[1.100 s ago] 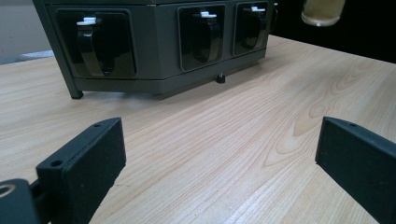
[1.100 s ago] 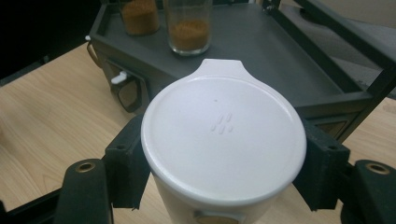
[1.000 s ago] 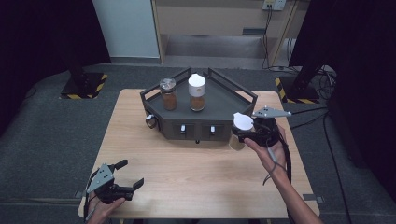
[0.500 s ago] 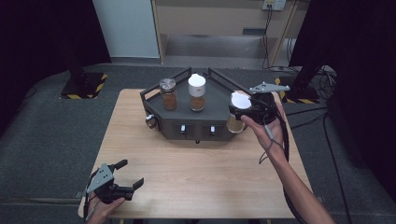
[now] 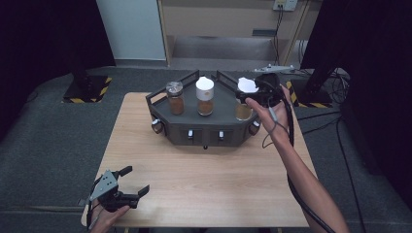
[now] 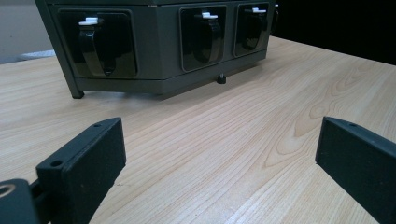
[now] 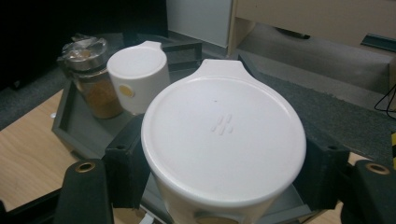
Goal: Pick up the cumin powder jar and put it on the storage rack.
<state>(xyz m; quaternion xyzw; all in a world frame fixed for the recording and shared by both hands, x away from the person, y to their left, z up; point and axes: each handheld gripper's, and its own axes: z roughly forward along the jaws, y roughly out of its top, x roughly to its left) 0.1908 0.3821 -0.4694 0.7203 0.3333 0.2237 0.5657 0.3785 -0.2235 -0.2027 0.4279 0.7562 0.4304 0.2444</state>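
My right gripper (image 5: 248, 93) is shut on a white-lidded spice jar (image 5: 243, 109), which hangs above the right end of the dark grey tray (image 5: 219, 121). In the right gripper view the jar's white lid (image 7: 224, 140) sits between the black pads (image 7: 125, 173), and my right gripper (image 7: 224, 179) clasps the jar just under it. Standing in the tray are a silver-lidded jar (image 5: 175, 97) (image 7: 91, 79) and a second white-lidded jar (image 5: 204, 95) (image 7: 139, 80). My left gripper (image 5: 135, 181) rests open near the table's front left corner, its jaws (image 6: 219, 154) wide apart over bare wood.
The tray has raised rails and a front face with several clip recesses (image 6: 203, 35). The wooden table (image 5: 209, 179) lies between the tray and my left gripper. A cable (image 5: 291, 145) trails along the person's right forearm.
My right gripper has lifted the white-lidded jar from beside the tray's right front corner, up and away, to above the tray's right end. The left gripper has stayed put.
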